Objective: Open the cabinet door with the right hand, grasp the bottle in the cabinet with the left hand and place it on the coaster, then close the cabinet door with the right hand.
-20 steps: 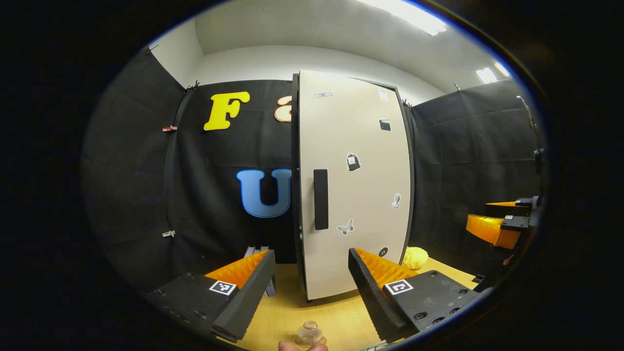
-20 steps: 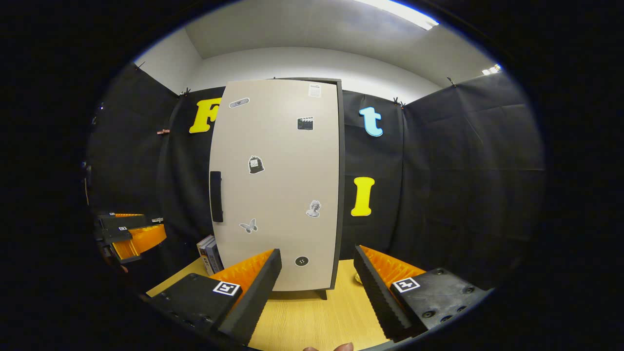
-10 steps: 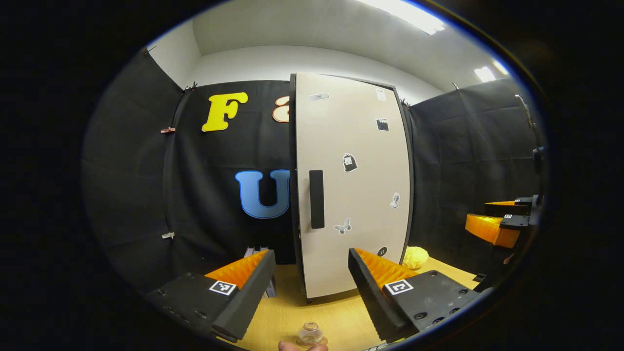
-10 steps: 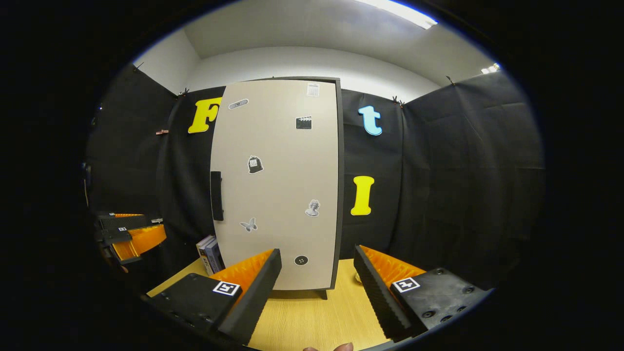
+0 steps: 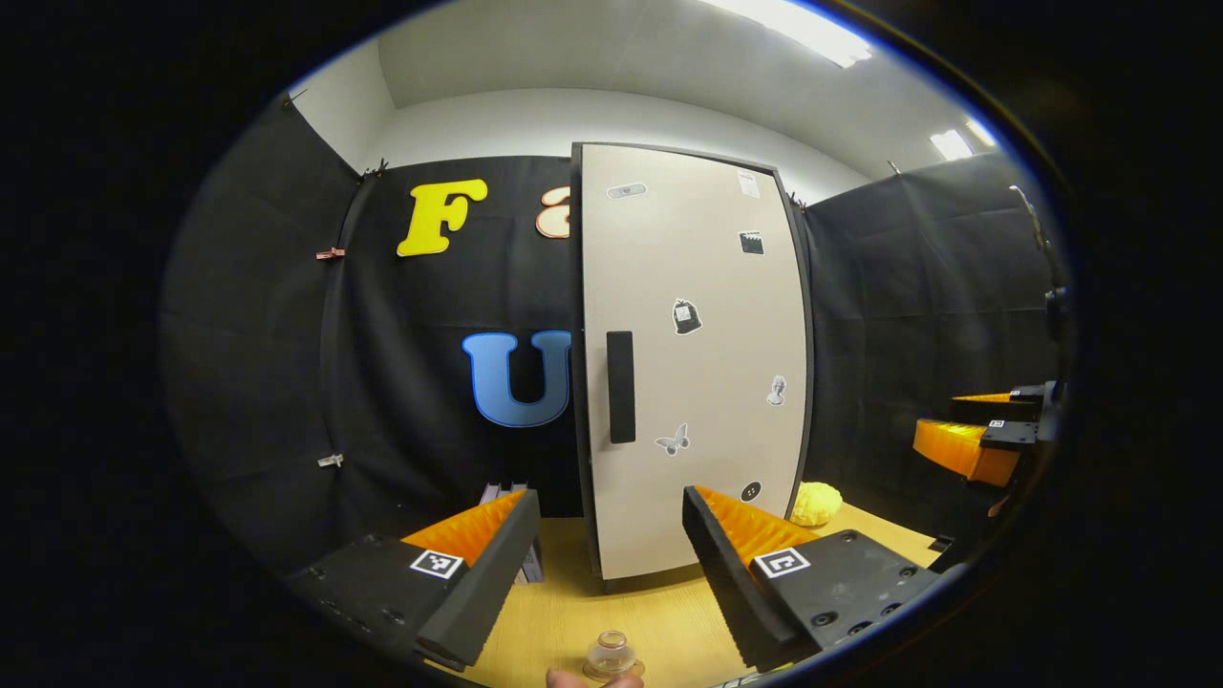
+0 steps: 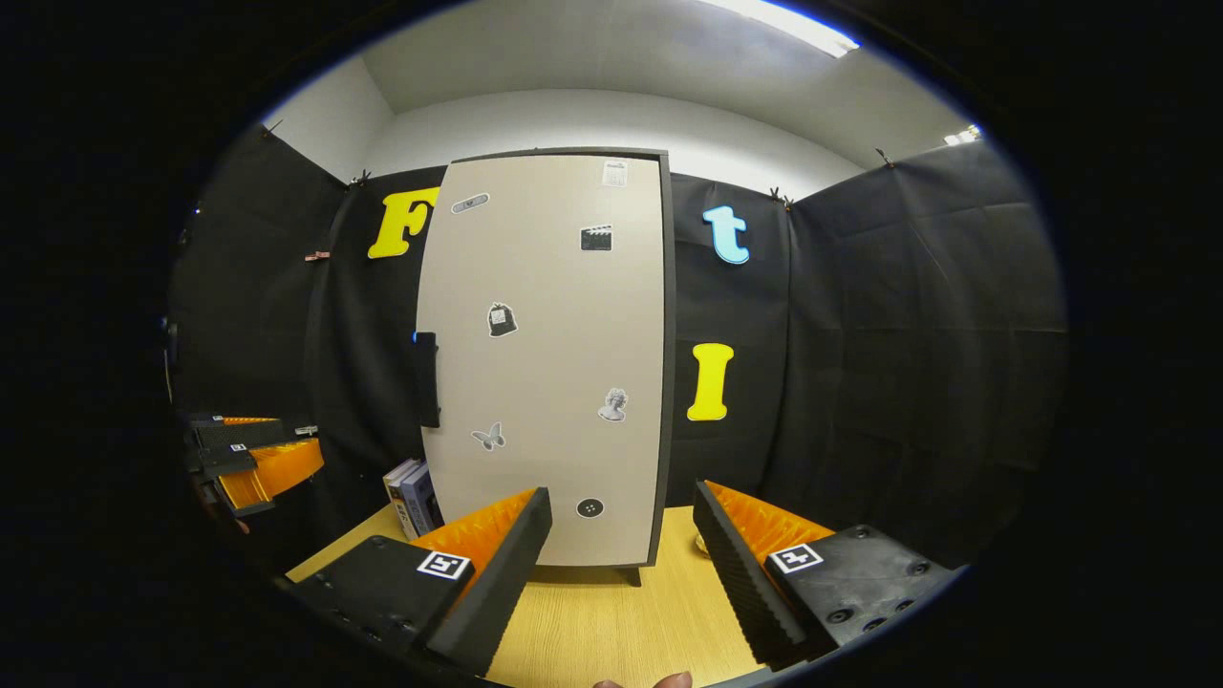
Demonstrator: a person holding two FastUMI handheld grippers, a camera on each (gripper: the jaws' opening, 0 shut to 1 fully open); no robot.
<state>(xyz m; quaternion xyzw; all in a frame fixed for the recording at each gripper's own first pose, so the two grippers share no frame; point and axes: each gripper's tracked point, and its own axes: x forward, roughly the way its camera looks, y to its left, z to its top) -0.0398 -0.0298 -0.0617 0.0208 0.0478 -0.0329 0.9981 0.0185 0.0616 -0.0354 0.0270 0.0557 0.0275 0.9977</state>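
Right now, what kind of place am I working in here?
Most likely a staged recording booth, not a real home: black cloth walls hang on all sides, a lone cabinet with a sticker-covered door stands on a wooden tabletop, and a small glass bottle sits near the left gripper.

Closed cabinet door (image 6: 549,363), right gripper (image 6: 621,564) open, books (image 6: 413,497) left

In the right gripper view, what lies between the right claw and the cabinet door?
Only bare wooden tabletop. In the right gripper view the right claw stands open in front of the closed cabinet door, with nothing on the stretch between them.
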